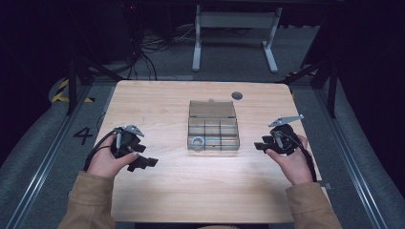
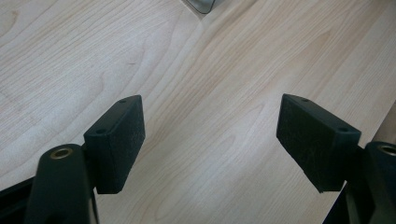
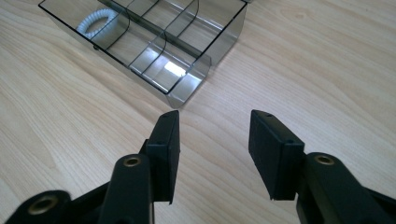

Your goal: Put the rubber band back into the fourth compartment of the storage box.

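The person's two sleeves are nearest, coming in over the near edge of the table [image 1: 157, 200]. Each hand holds a gripper. The left gripper [image 1: 143, 162] sits at the left side with its jaws spread wide and nothing between them. The right gripper [image 1: 260, 145] sits at the right side, and its jaws are spread too, with only bare wood between them.

In the middle of the table stands a clear box [image 1: 213, 131] with little compartments, its lid open at the back. A white coiled ring [image 1: 197, 141] lies in the front left compartment. The other compartments look empty.

I think the ring is put away now, and both grippers are well apart from the box. What may be left is closing the lid.

The table is pale wood and smooth. A small round dark thing [image 1: 237, 95] sits near its far edge. Behind it the room is dark, with grey floor, tangled cables [image 1: 148, 47] and a white table frame [image 1: 234, 33].
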### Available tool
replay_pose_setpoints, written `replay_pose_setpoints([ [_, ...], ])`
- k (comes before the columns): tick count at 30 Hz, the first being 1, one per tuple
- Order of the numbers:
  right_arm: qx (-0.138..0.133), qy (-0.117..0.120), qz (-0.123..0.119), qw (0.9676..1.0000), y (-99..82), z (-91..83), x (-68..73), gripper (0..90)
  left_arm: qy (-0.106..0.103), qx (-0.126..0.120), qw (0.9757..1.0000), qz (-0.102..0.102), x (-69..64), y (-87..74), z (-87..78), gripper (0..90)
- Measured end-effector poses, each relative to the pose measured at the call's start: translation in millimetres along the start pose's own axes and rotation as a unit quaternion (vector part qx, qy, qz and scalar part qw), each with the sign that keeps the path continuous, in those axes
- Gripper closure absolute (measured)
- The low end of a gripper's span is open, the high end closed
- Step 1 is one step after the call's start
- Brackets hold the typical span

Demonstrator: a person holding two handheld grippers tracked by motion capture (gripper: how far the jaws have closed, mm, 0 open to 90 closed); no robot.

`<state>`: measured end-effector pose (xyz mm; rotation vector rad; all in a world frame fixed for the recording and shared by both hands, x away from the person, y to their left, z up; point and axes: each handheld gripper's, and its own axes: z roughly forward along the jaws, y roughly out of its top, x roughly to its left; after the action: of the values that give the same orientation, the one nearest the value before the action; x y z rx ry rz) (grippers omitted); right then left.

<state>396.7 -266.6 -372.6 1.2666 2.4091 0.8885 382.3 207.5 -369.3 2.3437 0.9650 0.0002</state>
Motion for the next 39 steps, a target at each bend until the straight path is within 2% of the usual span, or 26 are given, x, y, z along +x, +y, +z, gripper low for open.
replay_pose_setpoints([
  [7,0.009,-0.003,0.015,0.9998,-15.0,4.9,-2.8,52.9,0.000,0.001,1.0000,0.000,0.2,0.0,0.0,24.8],
  [11,0.010,-0.006,0.016,0.9998,-21.1,6.5,-4.0,52.9,0.000,0.001,1.0000,0.002,0.0,0.2,0.0,24.7],
  [16,0.024,-0.015,0.016,0.9995,-31.2,11.4,-5.4,52.9,0.000,0.002,1.0000,0.000,0.0,-0.2,0.3,24.7],
  [26,0.038,-0.018,0.021,0.9989,-46.7,19.6,-8.4,52.9,0.000,0.003,1.0000,-0.001,0.0,0.4,0.6,24.7],
  [39,0.067,-0.016,0.006,0.9976,-55.0,33.5,-1.1,53.0,-0.001,0.006,1.0000,0.002,0.4,1.0,2.3,24.2],
])
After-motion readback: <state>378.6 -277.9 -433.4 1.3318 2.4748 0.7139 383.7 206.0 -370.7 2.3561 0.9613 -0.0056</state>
